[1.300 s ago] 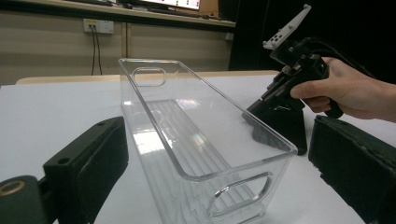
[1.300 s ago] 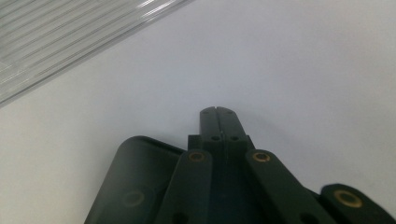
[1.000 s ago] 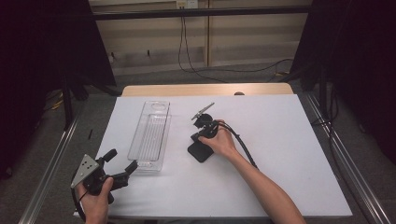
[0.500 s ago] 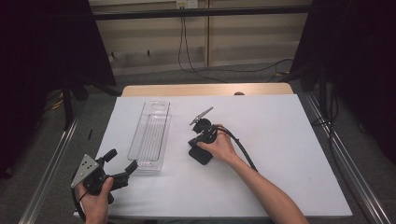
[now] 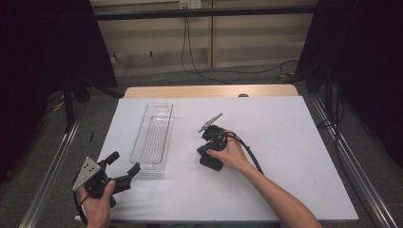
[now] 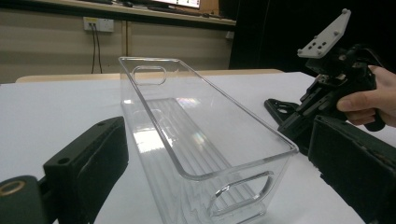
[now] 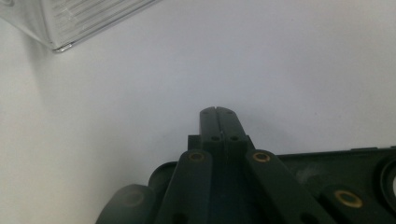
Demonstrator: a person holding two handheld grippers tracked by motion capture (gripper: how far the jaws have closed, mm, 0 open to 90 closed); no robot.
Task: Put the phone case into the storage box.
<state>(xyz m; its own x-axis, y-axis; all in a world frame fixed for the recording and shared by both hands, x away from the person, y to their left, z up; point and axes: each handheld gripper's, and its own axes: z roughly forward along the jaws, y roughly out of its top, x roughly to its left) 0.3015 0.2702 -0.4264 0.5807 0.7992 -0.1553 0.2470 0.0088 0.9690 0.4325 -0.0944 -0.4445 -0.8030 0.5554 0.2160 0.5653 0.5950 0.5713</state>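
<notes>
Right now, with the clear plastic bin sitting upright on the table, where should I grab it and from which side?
Grip the near short end wall of the clear bin, at its handle cutout, coming from the person's side. The left gripper stands open just before that end, and the wall is thin enough to pinch, so it likely suits.
</notes>
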